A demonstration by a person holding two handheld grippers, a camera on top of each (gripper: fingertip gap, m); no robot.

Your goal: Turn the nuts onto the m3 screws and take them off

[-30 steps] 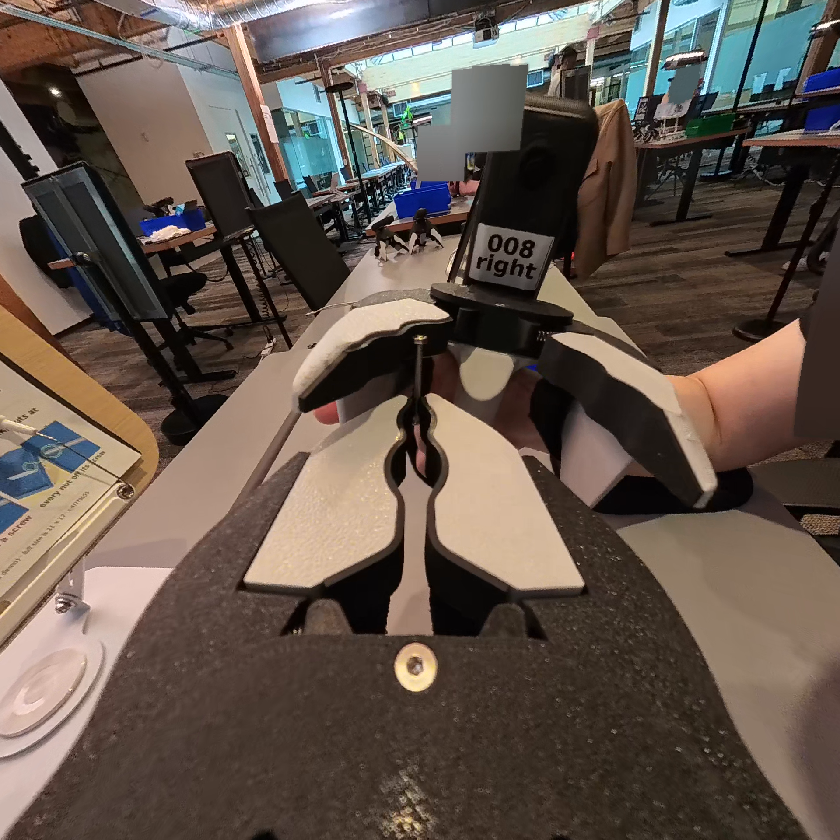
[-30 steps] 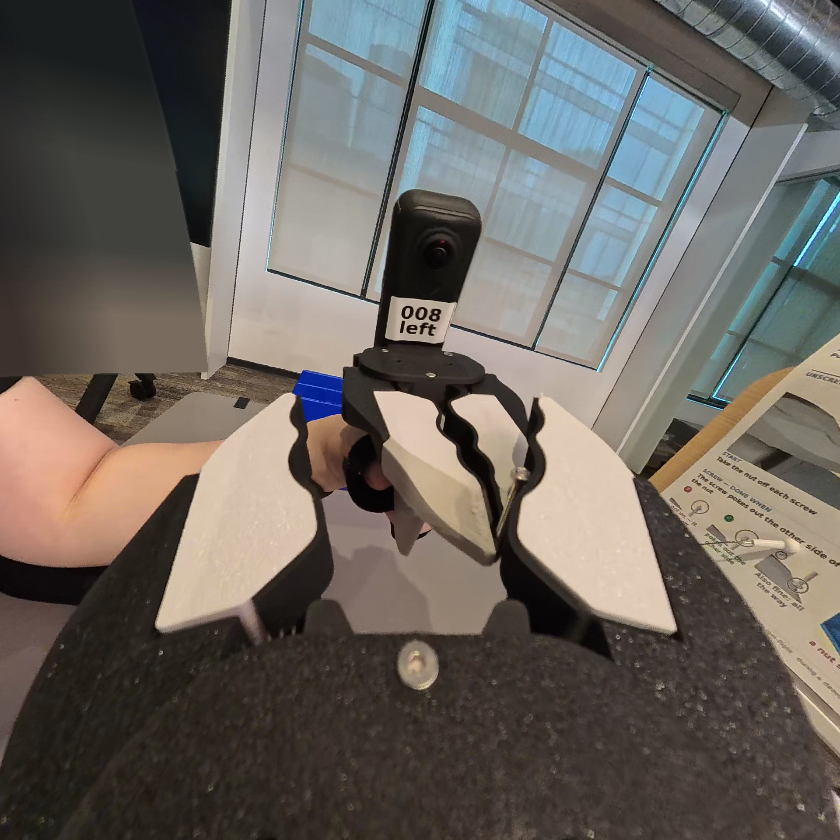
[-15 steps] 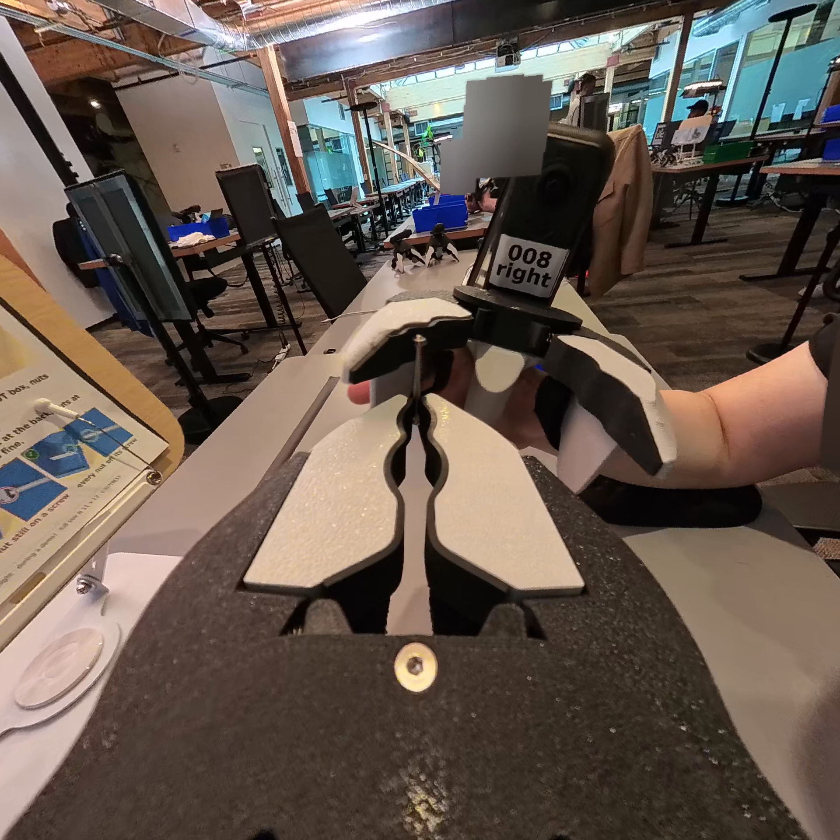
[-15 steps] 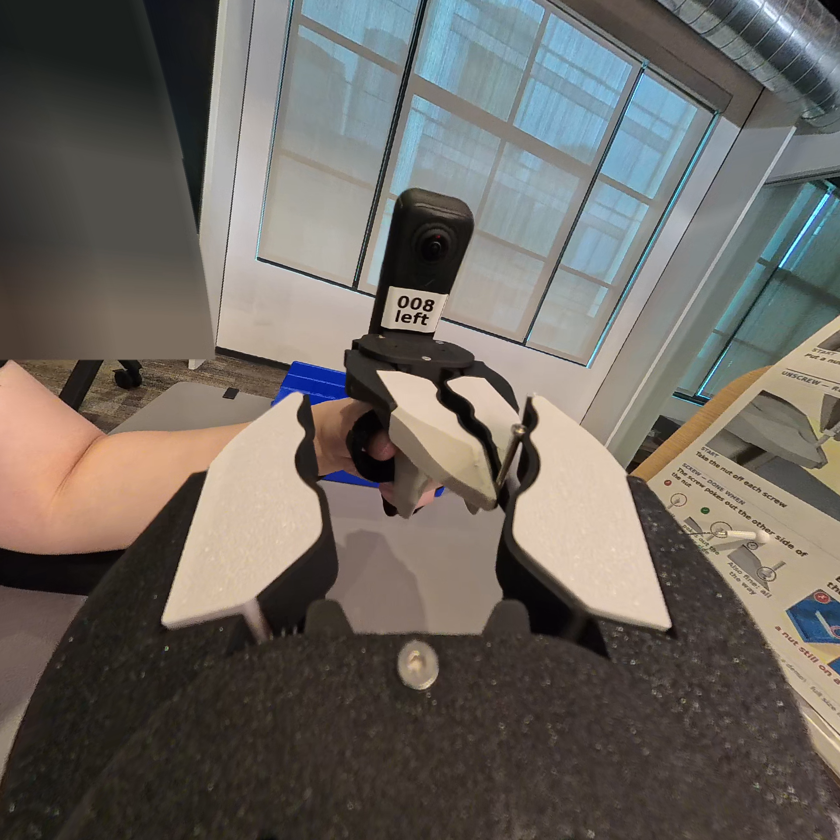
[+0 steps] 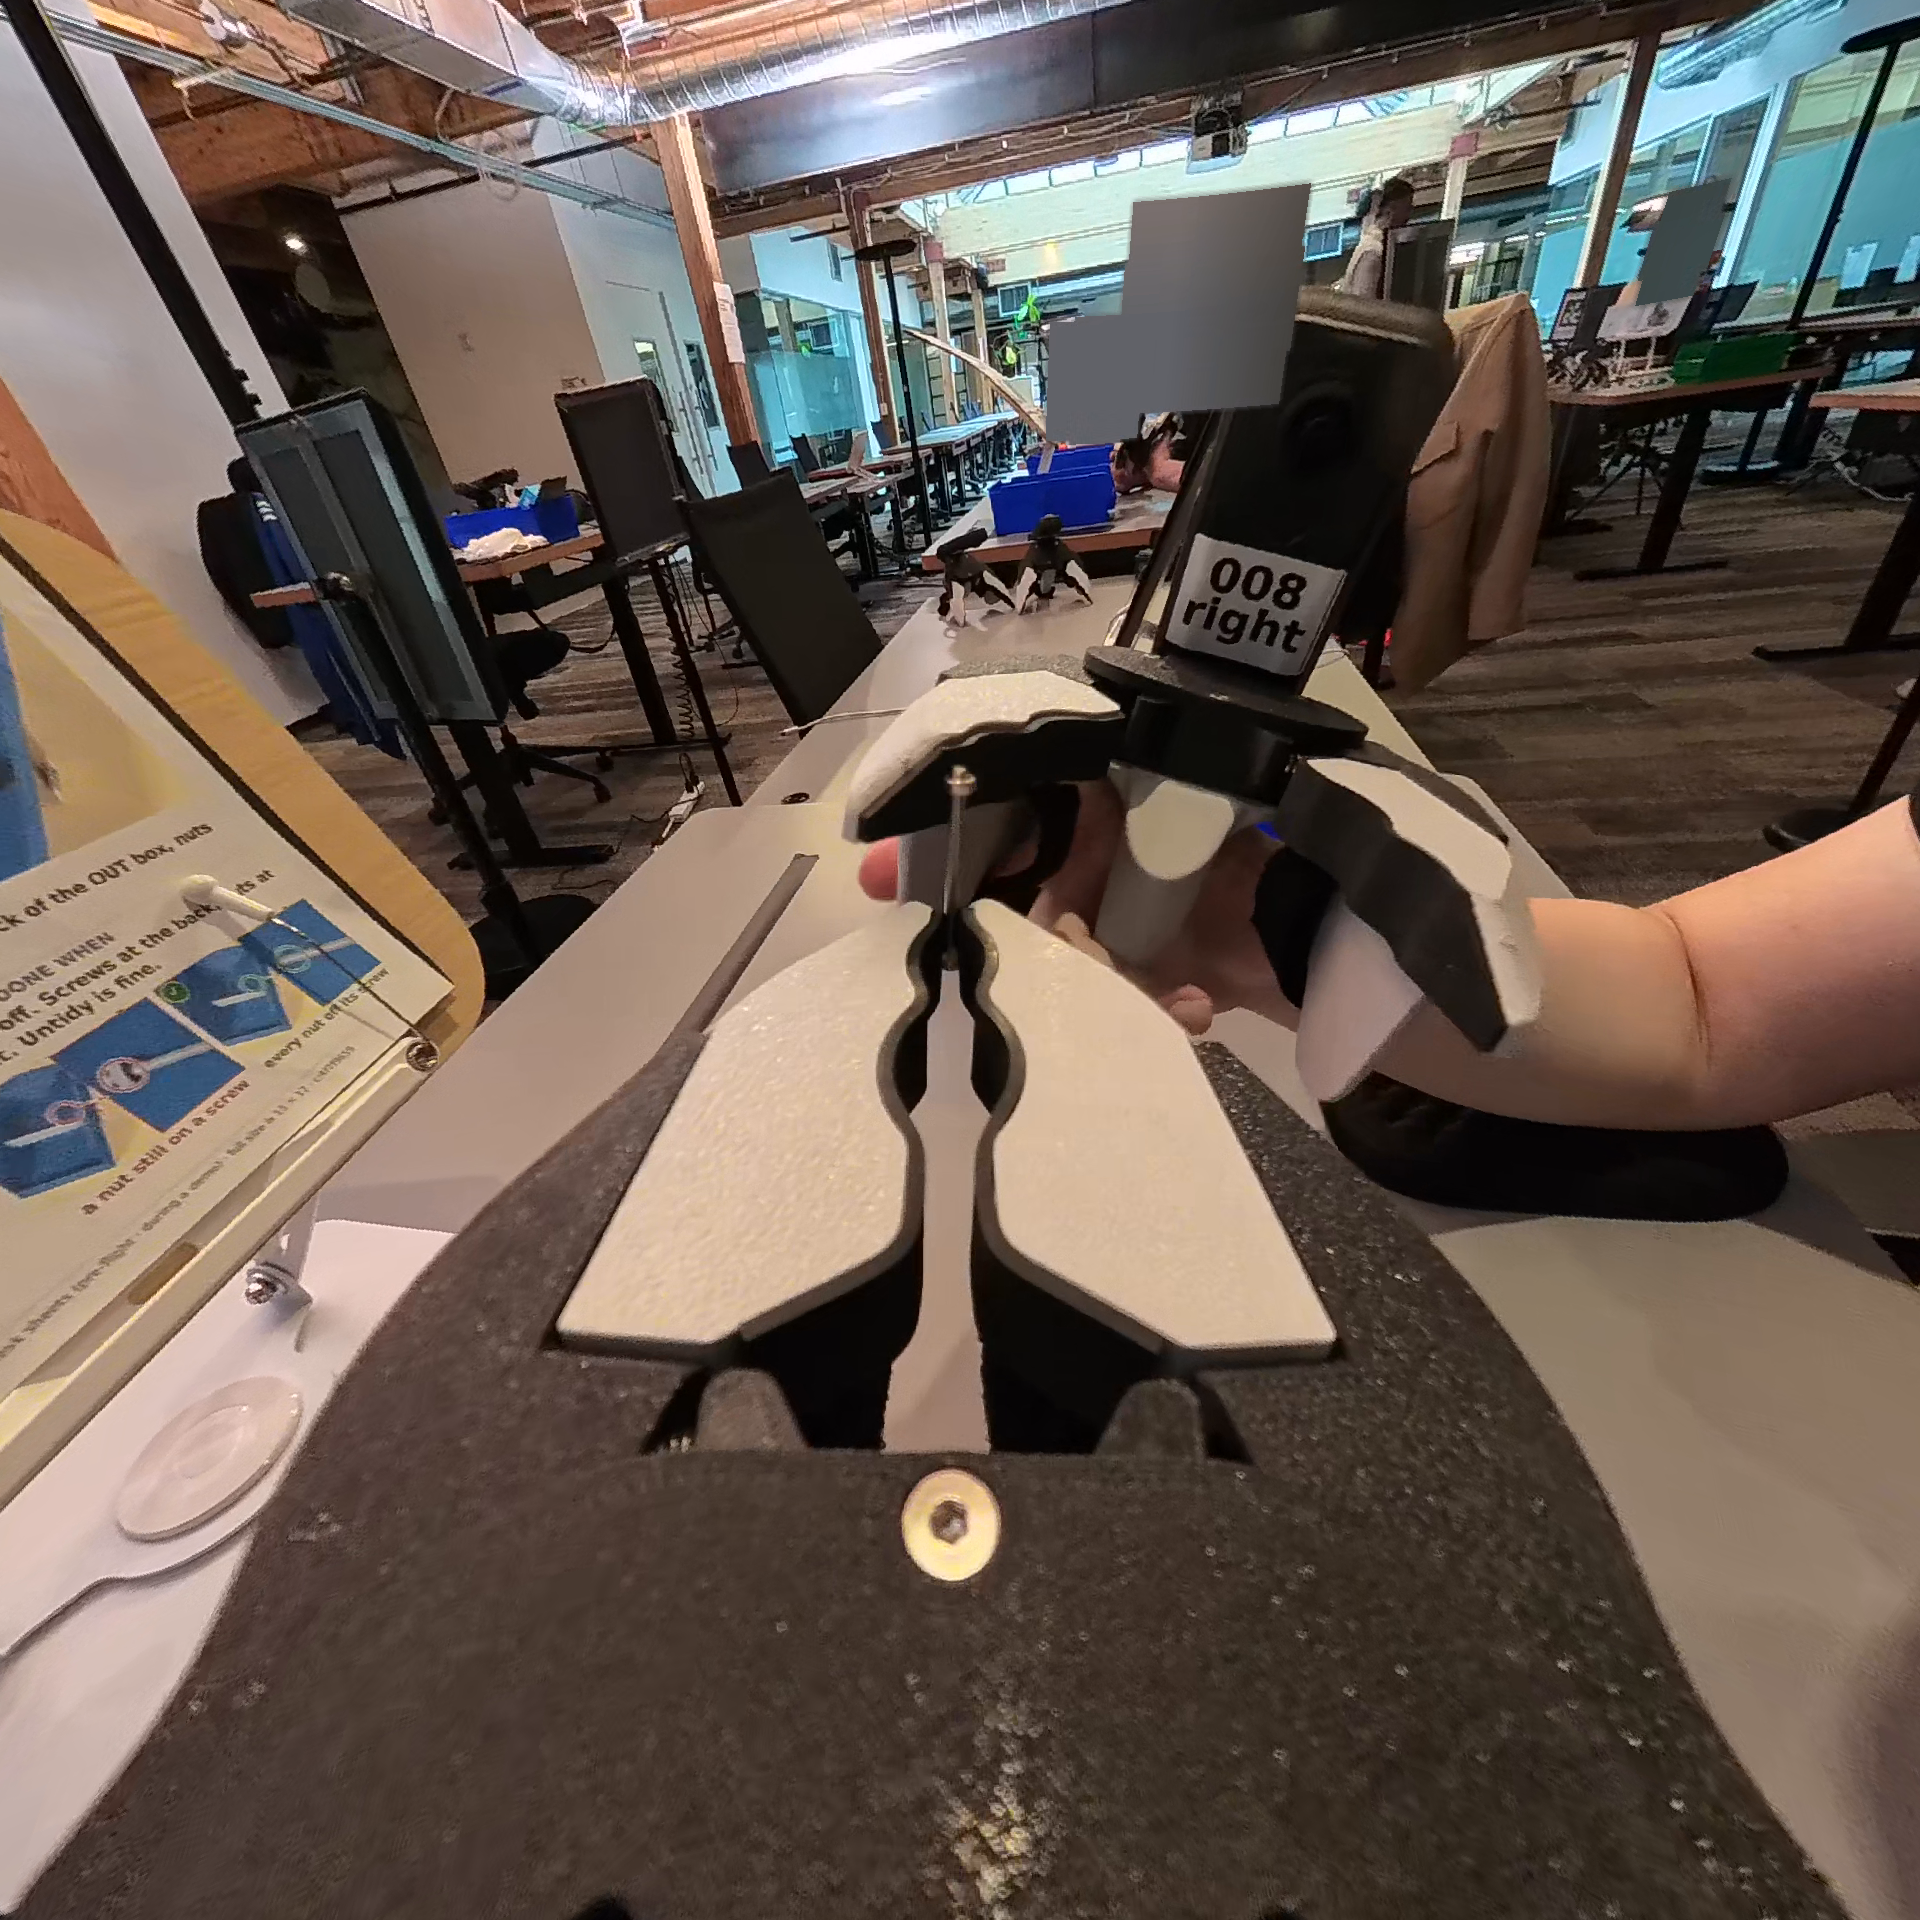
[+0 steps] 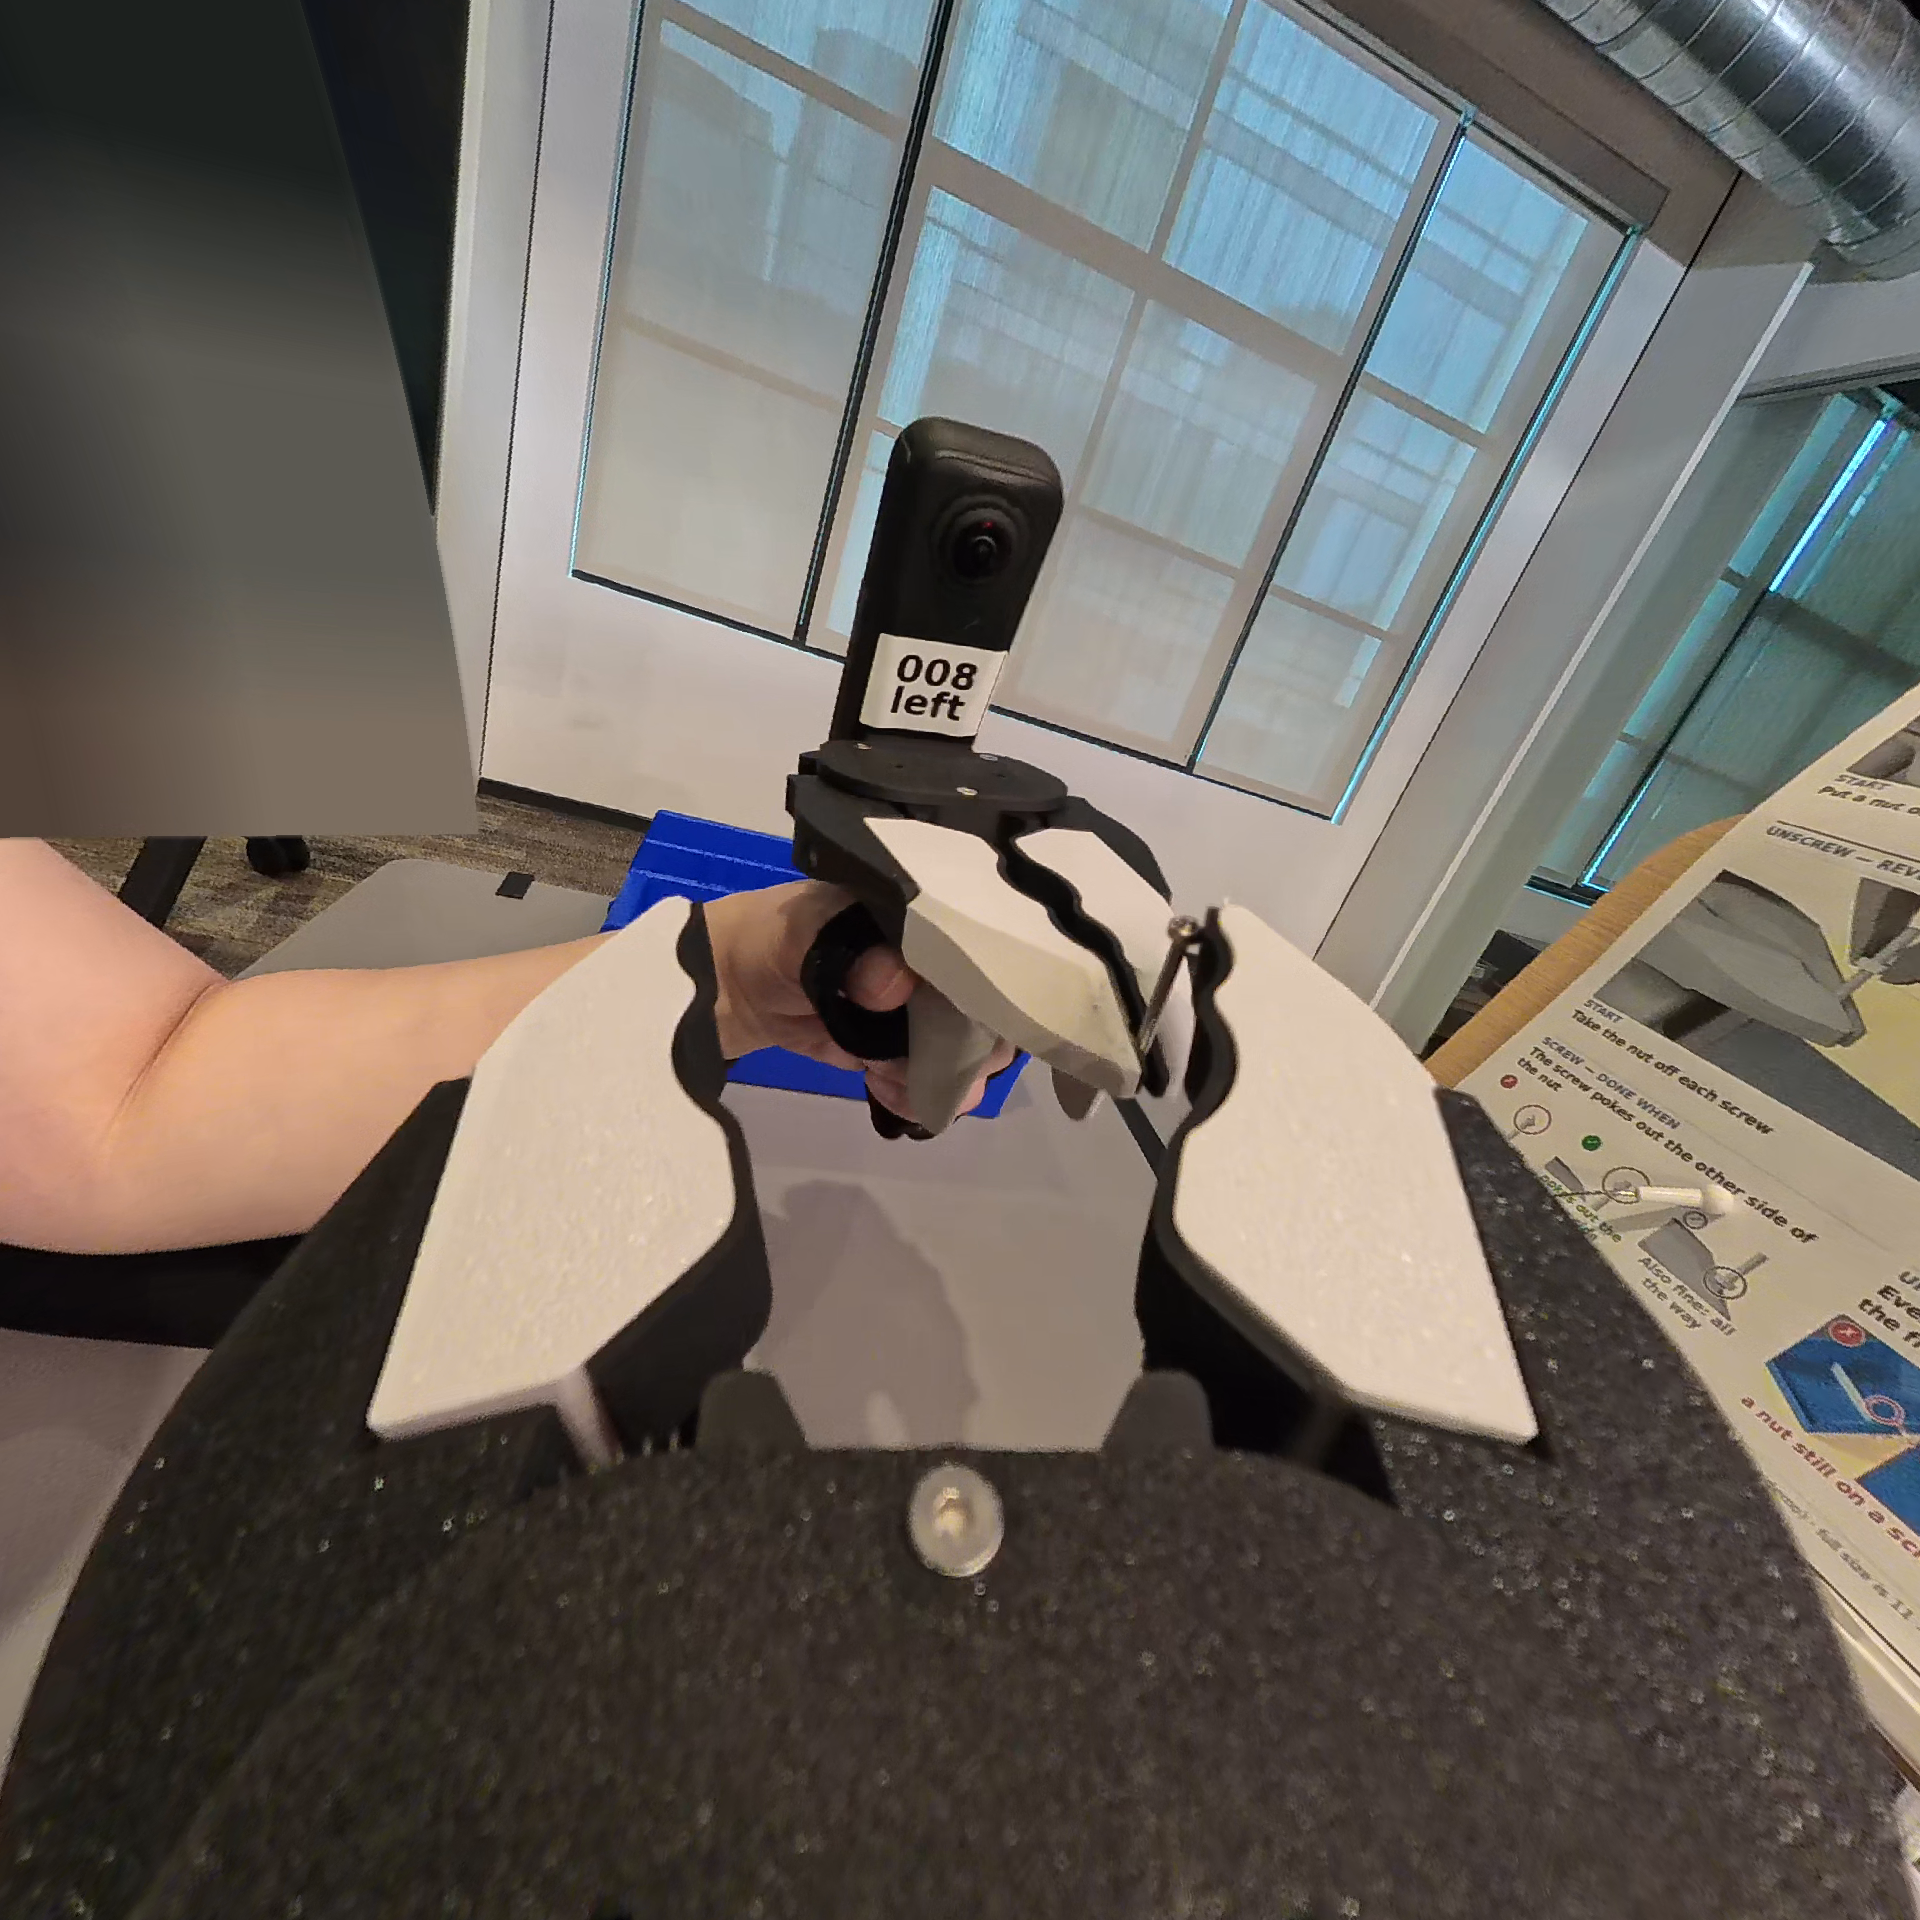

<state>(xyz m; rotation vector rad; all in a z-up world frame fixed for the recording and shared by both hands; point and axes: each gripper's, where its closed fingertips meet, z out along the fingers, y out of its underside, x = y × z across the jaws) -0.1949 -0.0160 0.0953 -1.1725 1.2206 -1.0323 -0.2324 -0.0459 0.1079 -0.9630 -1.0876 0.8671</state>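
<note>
My left gripper (image 5: 948, 925) is shut on a long thin metal screw (image 5: 954, 873). The screw stands upright out of its fingertips, head at the top. My right gripper (image 5: 1184, 920) faces it just beyond, open wide, held by a hand. One of the right gripper's white fingers (image 5: 987, 748) sits right behind the screw's head. In the right wrist view my right gripper (image 6: 956, 935) is open with nothing between its pads. The left gripper (image 6: 1132, 1039) points into the gap, and the screw (image 6: 1169, 987) lies close to my right-hand finger (image 6: 1320, 1143); I cannot tell whether they touch.
A grey table (image 5: 582, 987) lies below both grippers. A wooden-backed instruction board (image 5: 156, 987) stands on a white base (image 5: 208, 1455) at the left; it also shows in the right wrist view (image 6: 1714, 1039). A blue bin (image 6: 707, 873) sits behind the left gripper. A forearm rests on a black pad (image 5: 1558, 1174). One gripper's finger ends stand about 4 centimetres off the other's.
The left view has swung slightly, bringing more of the board into view. The right gripper has drifted a little right and up. The screw stays held; the right jaws stay open.
</note>
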